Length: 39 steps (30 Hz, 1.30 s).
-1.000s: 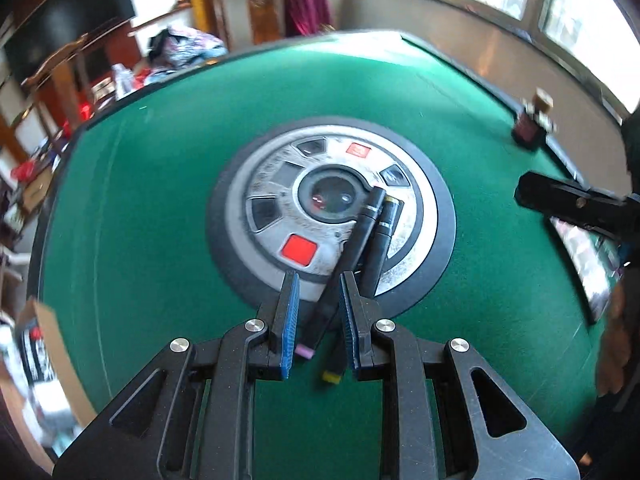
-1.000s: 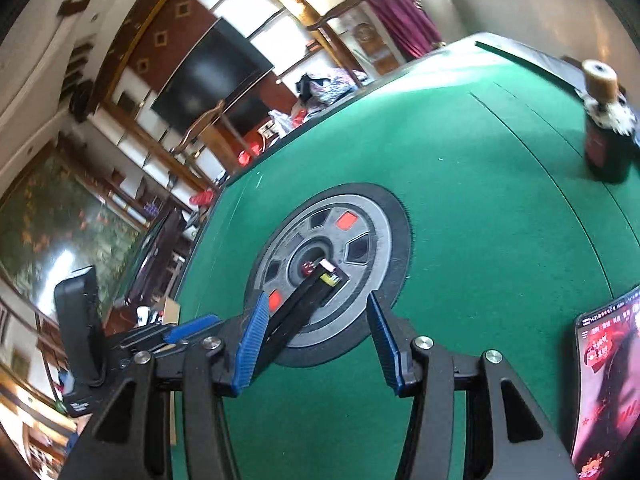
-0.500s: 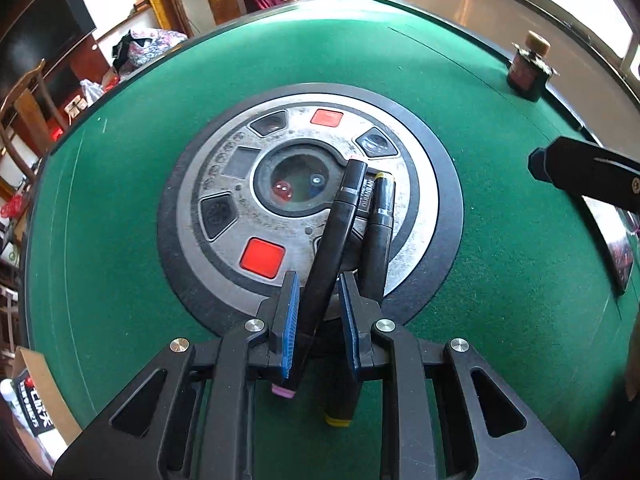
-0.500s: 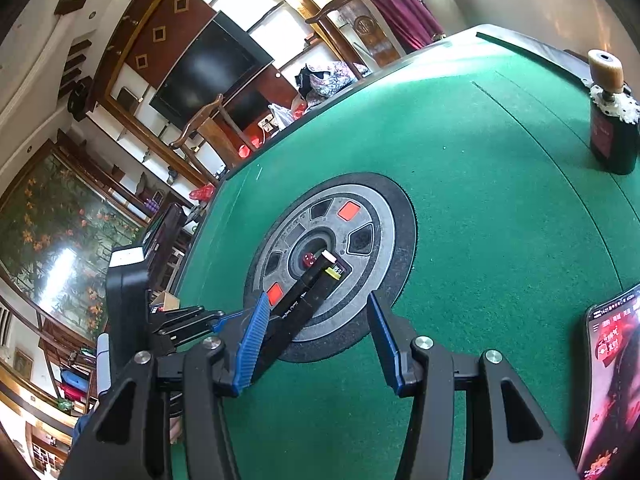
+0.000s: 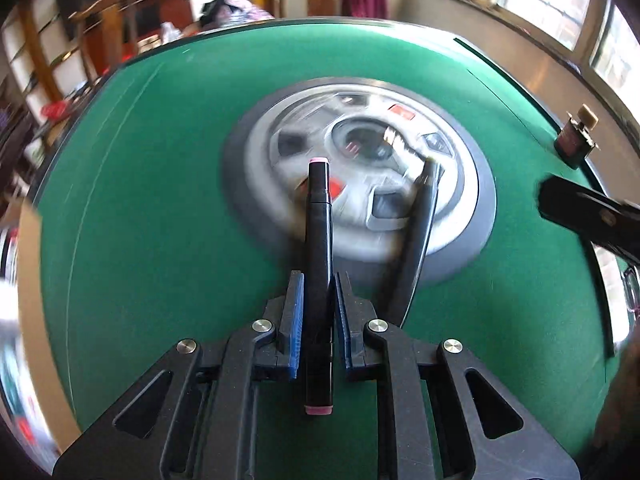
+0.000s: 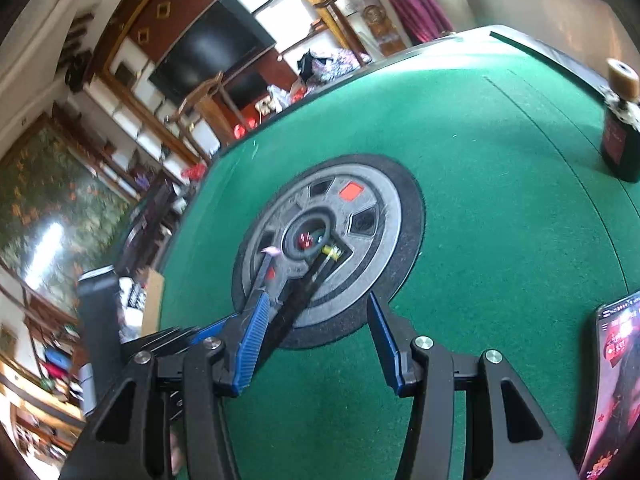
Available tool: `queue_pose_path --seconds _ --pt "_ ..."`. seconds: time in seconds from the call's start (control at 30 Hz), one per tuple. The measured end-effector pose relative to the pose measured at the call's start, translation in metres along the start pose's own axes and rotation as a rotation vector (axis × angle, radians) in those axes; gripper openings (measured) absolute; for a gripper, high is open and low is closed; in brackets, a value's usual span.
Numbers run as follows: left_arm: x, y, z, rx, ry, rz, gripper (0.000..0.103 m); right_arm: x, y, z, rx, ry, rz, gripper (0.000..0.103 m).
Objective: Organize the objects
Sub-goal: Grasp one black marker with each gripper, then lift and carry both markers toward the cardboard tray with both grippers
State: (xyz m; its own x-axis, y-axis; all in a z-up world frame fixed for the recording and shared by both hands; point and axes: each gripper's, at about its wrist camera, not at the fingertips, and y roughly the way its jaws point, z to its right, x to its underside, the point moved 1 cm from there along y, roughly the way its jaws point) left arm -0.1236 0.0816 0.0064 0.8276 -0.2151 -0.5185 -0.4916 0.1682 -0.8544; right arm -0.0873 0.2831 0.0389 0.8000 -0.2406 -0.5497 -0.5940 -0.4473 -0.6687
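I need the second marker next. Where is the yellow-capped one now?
In the left wrist view, the yellow-capped marker lies right of the pink-capped marker held by the left gripper, its far end across the round centre console.

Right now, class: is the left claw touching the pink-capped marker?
Touching. The left wrist view shows the left claw shut on the pink-capped marker, both blue pads pressed against its barrel, lifted clear of the yellow-capped marker.

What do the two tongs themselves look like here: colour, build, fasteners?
Both the left tongs and right tongs are matte black frames with triangular cut-outs, round silver bolts at the pivots, and blue ribbed pads lining the fingers. No cables or sleeves show.
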Motion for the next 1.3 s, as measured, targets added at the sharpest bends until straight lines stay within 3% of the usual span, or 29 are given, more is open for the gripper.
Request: queue_pose_path --seconds 0.2,0.37,0.5,0.57,0.63,0.77,0.87,1.3 --pt "0.036 -0.019 -0.013 -0.020 -0.045 0.058 0.014 0.010 0.039 -0.028 0.043 -0.061 -0.086 0.050" --pt "0.036 -0.018 -0.016 0.002 -0.058 0.073 0.014 0.011 0.063 -0.050 0.196 -0.126 -0.078 0.047" --pt "0.035 -0.018 -0.018 0.005 -0.048 0.080 0.014 0.012 0.077 -0.061 0.311 -0.225 -0.063 0.030" --pt "0.035 -0.018 -0.020 0.016 -0.054 0.081 0.014 0.012 0.077 -0.057 0.318 -0.237 -0.070 0.018" --pt "0.035 -0.018 -0.021 0.019 -0.055 0.082 0.014 0.013 0.074 -0.052 0.329 -0.266 -0.073 0.013" --pt "0.035 -0.018 -0.020 0.012 -0.050 0.087 0.014 0.014 0.061 -0.037 0.354 -0.312 -0.073 0.013" --pt "0.034 -0.017 -0.017 -0.011 -0.036 0.095 0.015 0.013 0.055 -0.027 0.323 -0.283 -0.074 0.013" --pt "0.034 -0.018 -0.020 -0.028 -0.050 0.126 0.014 0.018 0.045 -0.045 0.227 -0.262 -0.053 0.013"
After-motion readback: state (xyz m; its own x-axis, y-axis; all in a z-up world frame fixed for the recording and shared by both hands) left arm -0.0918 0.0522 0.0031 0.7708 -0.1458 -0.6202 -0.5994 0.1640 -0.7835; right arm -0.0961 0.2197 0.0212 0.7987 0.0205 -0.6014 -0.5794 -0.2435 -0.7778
